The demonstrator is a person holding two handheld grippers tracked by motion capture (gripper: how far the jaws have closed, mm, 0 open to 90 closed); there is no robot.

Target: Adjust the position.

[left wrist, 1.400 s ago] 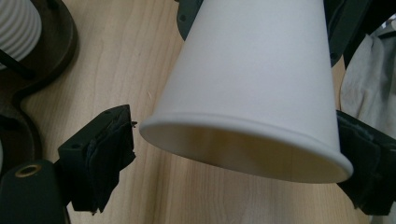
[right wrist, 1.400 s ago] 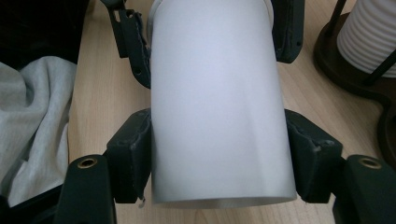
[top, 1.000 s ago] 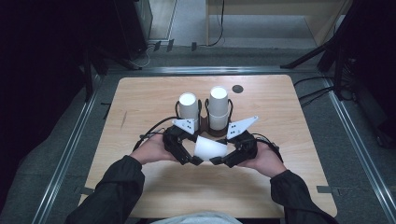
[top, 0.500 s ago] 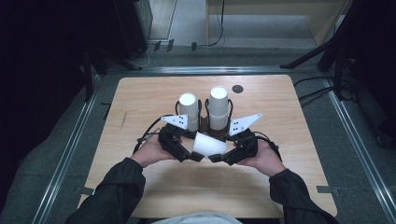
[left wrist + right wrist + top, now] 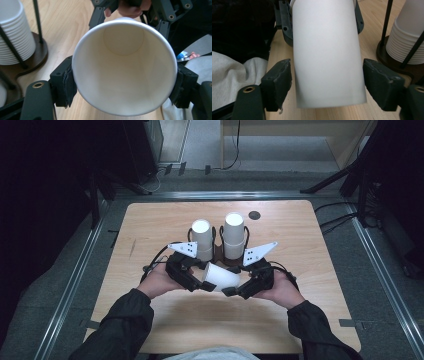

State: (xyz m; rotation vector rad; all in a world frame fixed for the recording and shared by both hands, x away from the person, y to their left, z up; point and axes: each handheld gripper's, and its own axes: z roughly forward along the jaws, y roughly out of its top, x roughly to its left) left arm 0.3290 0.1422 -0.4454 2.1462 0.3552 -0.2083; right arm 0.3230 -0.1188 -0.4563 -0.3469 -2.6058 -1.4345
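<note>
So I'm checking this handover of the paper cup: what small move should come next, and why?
Probably draw the right gripper back off the cup. Its jaws have just been opening and its pads stand clear of the cup's sides, while the left gripper has been closing and its pads press the cup's rim end.

One white paper cup (image 5: 220, 276), plain and unmarked, lies on its side above the desk (image 5: 150, 225), near its front middle. Its open mouth faces the person's left, its closed base the right. In the left gripper view the rim (image 5: 125, 67) is round and undented and the inside is clean and empty. In the right gripper view the outer wall (image 5: 327, 52) is smooth and uncreased.
</note>
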